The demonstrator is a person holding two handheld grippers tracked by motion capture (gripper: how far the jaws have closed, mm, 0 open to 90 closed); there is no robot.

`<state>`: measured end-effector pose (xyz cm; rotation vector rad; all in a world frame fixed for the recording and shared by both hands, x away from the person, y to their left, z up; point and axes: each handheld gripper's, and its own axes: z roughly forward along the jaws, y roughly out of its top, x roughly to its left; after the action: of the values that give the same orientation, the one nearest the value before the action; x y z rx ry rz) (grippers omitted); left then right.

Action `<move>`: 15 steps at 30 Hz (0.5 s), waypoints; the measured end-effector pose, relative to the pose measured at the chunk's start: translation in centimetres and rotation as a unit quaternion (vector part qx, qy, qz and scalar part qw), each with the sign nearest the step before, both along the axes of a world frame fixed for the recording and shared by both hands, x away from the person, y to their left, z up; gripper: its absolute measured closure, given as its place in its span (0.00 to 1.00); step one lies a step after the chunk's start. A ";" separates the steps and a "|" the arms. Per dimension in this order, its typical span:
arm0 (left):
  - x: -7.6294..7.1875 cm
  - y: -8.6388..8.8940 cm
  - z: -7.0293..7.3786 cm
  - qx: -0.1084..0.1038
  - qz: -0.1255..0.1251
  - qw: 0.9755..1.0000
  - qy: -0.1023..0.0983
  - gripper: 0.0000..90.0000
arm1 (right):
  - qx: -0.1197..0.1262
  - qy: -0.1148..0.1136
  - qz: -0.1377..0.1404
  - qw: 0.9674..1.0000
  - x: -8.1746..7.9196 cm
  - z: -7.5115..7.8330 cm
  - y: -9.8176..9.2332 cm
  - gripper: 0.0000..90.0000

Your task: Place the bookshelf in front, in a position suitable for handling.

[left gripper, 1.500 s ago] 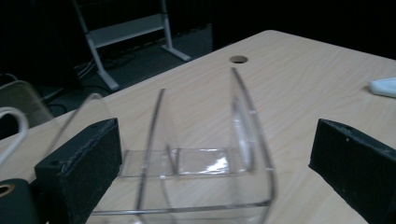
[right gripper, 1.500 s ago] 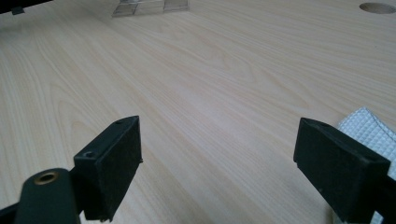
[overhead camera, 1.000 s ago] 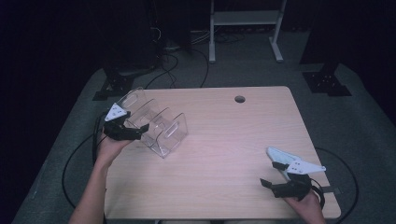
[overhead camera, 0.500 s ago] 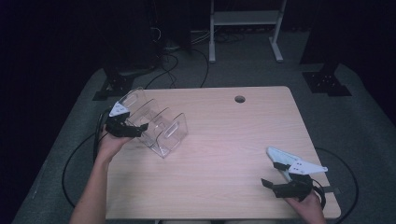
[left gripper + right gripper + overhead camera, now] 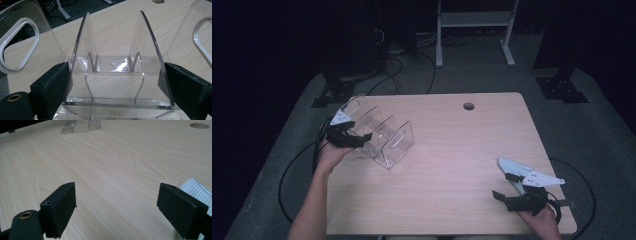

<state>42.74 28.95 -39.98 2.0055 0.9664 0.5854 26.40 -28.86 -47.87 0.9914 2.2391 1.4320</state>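
The high view looks down over the whole table (image 5: 452, 150), whose wood both close, low gripper views share.

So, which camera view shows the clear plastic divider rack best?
The left gripper view: the clear plastic divider rack is close, its dividers distinct. The high view shows it whole but small; the right gripper view catches a far edge.

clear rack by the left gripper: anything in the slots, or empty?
Empty. In the left gripper view the clear rack shows only bare dividers, with the wooden table visible straight through them. The high view shows nothing between its panels either.
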 end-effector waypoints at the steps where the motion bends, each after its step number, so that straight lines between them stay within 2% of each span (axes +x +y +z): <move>1: -0.1 -0.2 0.0 -0.001 -0.001 1.000 0.000 0.10 | 0.000 0.000 0.000 1.000 0.0 0.0 0.0 0.17; 2: -0.2 -0.3 0.0 0.002 -0.003 1.000 0.002 0.10 | 0.000 0.000 -0.002 1.000 0.0 0.0 -0.1 0.17; 8: -0.8 -1.7 -0.1 -0.006 -0.019 1.000 0.000 0.10 | -0.002 -0.005 -0.010 1.000 -0.1 0.2 -0.5 0.17; 9: -0.9 -2.0 -0.1 -0.008 -0.022 1.000 -0.002 0.10 | -0.001 -0.004 -0.012 1.000 -0.1 0.3 -0.6 0.17; 10: -1.0 -2.3 0.0 -0.001 -0.026 1.000 0.000 0.10 | 0.002 -0.004 -0.012 1.000 -0.1 0.3 -0.7 0.17; 11: -1.1 -2.7 -0.1 -0.008 -0.025 1.000 -0.002 0.10 | 0.005 -0.004 -0.013 1.000 -0.1 0.3 -0.8 0.17; 15: -1.6 -4.4 -0.1 -0.008 -0.030 1.000 -0.002 0.10 | 0.000 -0.007 -0.013 1.000 -0.2 0.4 -0.9 0.17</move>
<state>41.09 24.55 -40.13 2.0104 0.9036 0.5462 26.23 -29.77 -47.48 1.0033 2.2090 1.4245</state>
